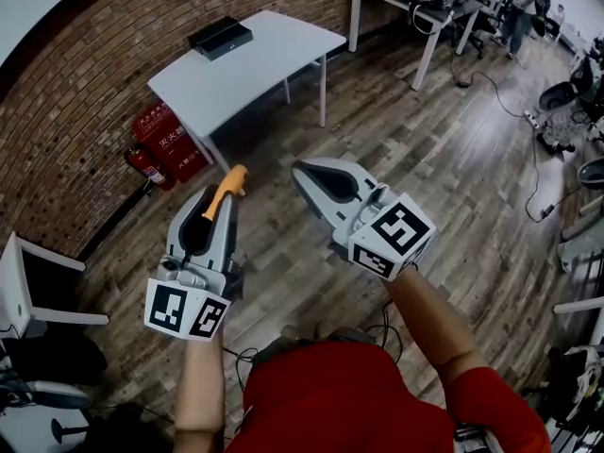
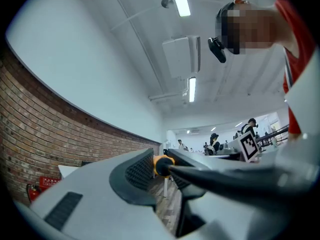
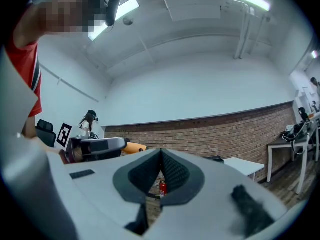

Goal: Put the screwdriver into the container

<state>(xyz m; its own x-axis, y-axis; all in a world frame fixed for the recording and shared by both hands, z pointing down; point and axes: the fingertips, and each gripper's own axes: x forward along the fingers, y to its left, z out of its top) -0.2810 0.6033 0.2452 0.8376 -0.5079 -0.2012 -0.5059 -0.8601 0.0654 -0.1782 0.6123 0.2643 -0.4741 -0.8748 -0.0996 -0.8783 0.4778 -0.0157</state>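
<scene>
A screwdriver (image 1: 229, 181) with an orange handle sticks out past the tips of my left gripper (image 1: 221, 206), which is shut on it and held in the air above the wooden floor. In the left gripper view the orange end (image 2: 161, 164) sits between the two dark pads, and a black part runs back toward the camera. My right gripper (image 1: 302, 174) hangs beside it to the right, jaws pressed together with nothing between them (image 3: 161, 172). A black box (image 1: 220, 37) lies on a white table (image 1: 255, 64) further ahead.
Red fire extinguishers (image 1: 156, 149) stand against the brick wall (image 1: 85, 74) left of the table. Desks, chairs and cables fill the right side (image 1: 557, 111). People stand at the far end of the room (image 2: 214, 143). A white frame (image 1: 28, 295) is at the left edge.
</scene>
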